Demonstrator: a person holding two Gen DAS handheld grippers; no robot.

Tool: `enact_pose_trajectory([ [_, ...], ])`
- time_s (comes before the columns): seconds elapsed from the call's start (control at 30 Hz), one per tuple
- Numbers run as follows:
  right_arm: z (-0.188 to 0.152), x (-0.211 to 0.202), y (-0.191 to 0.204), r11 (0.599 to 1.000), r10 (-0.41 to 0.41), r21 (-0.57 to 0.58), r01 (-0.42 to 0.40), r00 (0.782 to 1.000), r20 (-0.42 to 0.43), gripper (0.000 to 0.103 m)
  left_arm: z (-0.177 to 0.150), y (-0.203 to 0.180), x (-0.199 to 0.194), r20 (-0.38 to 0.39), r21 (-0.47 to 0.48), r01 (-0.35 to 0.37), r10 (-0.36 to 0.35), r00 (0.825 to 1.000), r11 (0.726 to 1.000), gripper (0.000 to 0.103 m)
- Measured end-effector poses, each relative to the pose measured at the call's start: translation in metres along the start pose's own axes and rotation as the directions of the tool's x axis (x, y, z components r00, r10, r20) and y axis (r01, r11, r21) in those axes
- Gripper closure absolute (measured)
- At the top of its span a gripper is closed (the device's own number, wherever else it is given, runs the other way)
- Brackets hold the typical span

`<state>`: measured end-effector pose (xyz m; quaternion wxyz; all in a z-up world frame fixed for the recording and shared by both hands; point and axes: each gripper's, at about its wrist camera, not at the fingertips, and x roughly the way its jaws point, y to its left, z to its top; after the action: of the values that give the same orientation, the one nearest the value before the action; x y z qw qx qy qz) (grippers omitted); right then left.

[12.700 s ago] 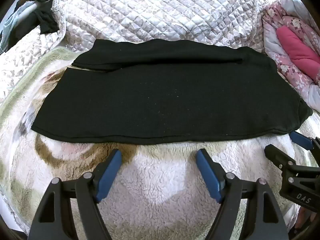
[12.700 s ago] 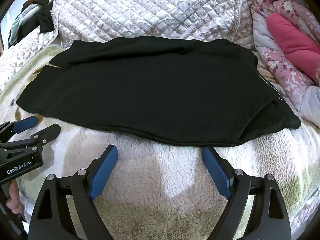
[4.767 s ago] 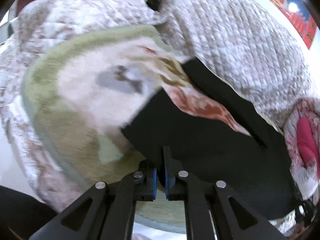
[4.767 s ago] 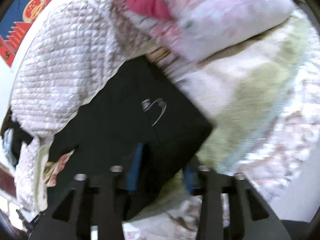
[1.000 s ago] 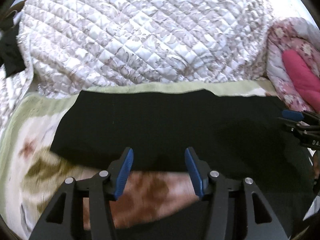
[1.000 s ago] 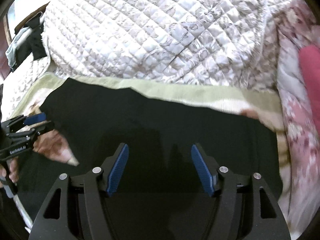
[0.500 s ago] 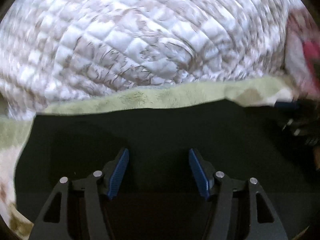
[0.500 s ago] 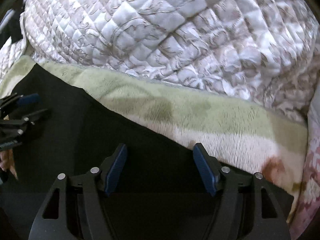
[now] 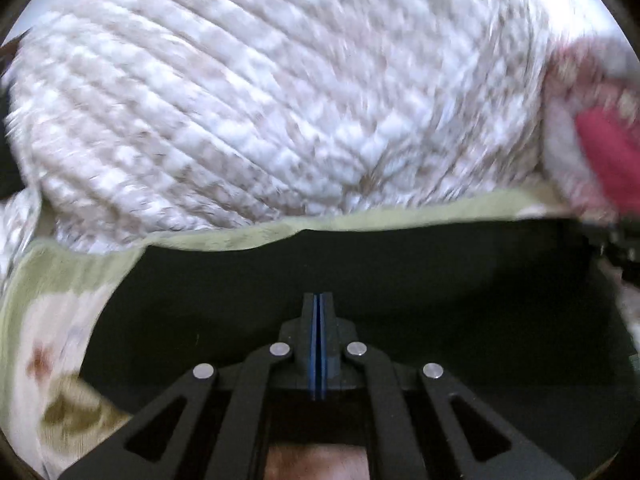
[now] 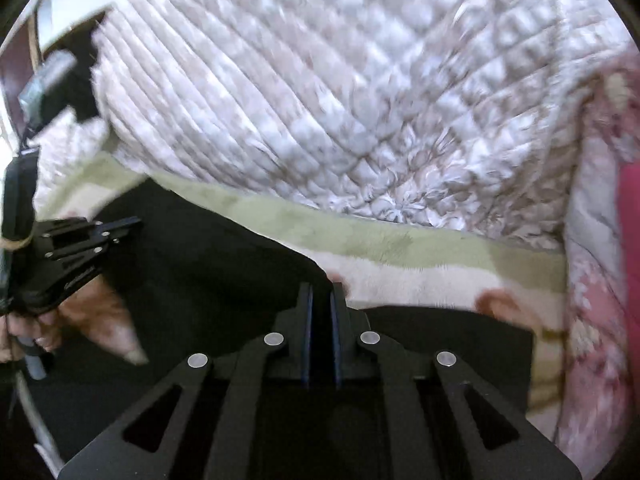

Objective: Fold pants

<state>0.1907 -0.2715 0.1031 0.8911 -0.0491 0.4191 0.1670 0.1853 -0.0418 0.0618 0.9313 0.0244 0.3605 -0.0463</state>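
Note:
The black pants (image 9: pixel 440 280) lie across a fleece blanket and fill the lower half of both views. My left gripper (image 9: pixel 320 300) is over them a little back from their far edge. Its jaws are closing, blue pads nearly together with only a thin dark line of cloth between. My right gripper (image 10: pixel 320 292) is at the far edge of the pants (image 10: pixel 200 260). Its jaws are closing on a black fold that rises between the pads. In the right wrist view the left gripper (image 10: pixel 134 224) shows at the left with a hand (image 10: pixel 24 328) behind it.
A white and beige quilt (image 9: pixel 280 100) is heaped behind the pants, also the quilt (image 10: pixel 360 80) in the right view. The green-edged fleece blanket (image 10: pixel 420 248) shows beyond the far edge. Pink floral bedding (image 10: pixel 600 280) lies at the right. Dark clothes (image 10: pixel 60 92) hang at the far left.
Both grippers stood open over the pants half a second ago and now have their pads brought together. Both views have shifted and are blurred with motion.

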Motion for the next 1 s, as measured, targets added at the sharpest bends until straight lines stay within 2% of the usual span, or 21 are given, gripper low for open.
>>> enact_pose_trajectory([
  [0.13, -0.044, -0.066, 0.023, 0.999, 0.043, 0.022, -0.044, 0.998, 0.049, 0.096, -0.028, 0.004, -0.067, 0.063, -0.066, 0.065, -0.061, 0.996, 0.996, 0.102],
  [0.27, -0.110, -0.107, 0.042, 0.990, 0.092, 0.104, -0.093, 0.996, 0.017, 0.096, -0.079, 0.007, -0.117, 0.057, -0.118, 0.135, -0.129, 0.990, 0.984, 0.102],
  [0.37, -0.159, -0.104, 0.052, 0.980, 0.115, 0.173, -0.102, 0.991, -0.070, 0.096, -0.118, 0.003, -0.130, 0.006, -0.134, 0.155, -0.156, 0.988, 0.979, 0.102],
  [0.43, -0.186, -0.092, 0.057, 0.967, 0.148, 0.229, -0.109, 0.976, -0.159, 0.095, -0.135, 0.006, -0.131, -0.032, -0.153, 0.168, -0.175, 0.984, 0.974, 0.102],
  [0.5, -0.203, -0.087, 0.058, 0.958, 0.161, 0.265, -0.107, 0.968, -0.192, 0.091, -0.142, 0.011, -0.131, -0.055, -0.159, 0.135, -0.146, 0.988, 0.978, 0.102],
  [0.6, -0.203, -0.106, 0.051, 0.934, 0.166, 0.336, -0.120, 0.980, -0.109, 0.082, -0.134, 0.017, -0.132, -0.055, -0.178, 0.124, -0.136, 0.989, 0.976, 0.101],
  [0.63, -0.203, -0.113, 0.048, 0.926, 0.157, 0.358, -0.121, 0.985, -0.073, 0.079, -0.128, 0.017, -0.132, -0.050, -0.177, 0.121, -0.132, 0.990, 0.977, 0.097],
  [0.67, -0.202, -0.120, 0.043, 0.916, 0.135, 0.385, -0.112, 0.990, -0.032, 0.071, -0.122, 0.016, -0.130, -0.045, -0.171, 0.113, -0.122, 0.991, 0.979, 0.093],
  [0.7, -0.202, -0.124, 0.039, 0.911, 0.114, 0.400, -0.100, 0.993, -0.012, 0.058, -0.114, 0.014, -0.128, -0.036, -0.162, 0.105, -0.113, 0.993, 0.981, 0.077],
  [0.73, -0.203, -0.128, 0.034, 0.902, 0.083, 0.423, -0.081, 0.996, 0.013, 0.053, -0.109, 0.012, -0.126, -0.028, -0.155, 0.102, -0.108, 0.994, 0.983, 0.060],
  [0.8, -0.206, -0.132, 0.026, 0.891, 0.049, 0.450, -0.063, 0.998, 0.044, 0.052, -0.094, 0.007, -0.116, -0.018, -0.137, 0.099, -0.103, 0.995, 0.986, 0.051],
  [0.87, -0.208, -0.130, 0.017, 0.881, 0.021, 0.472, -0.043, 0.998, 0.051, 0.052, -0.079, 0.000, -0.099, -0.028, -0.102, 0.091, -0.095, 0.995, 0.991, 0.050],
  [1.0, -0.216, -0.122, 0.003, 0.855, 0.017, 0.518, -0.032, 0.999, 0.033, 0.052, -0.051, -0.008, -0.049, -0.081, -0.062, 0.038, -0.043, 0.996, 0.997, 0.050],
])
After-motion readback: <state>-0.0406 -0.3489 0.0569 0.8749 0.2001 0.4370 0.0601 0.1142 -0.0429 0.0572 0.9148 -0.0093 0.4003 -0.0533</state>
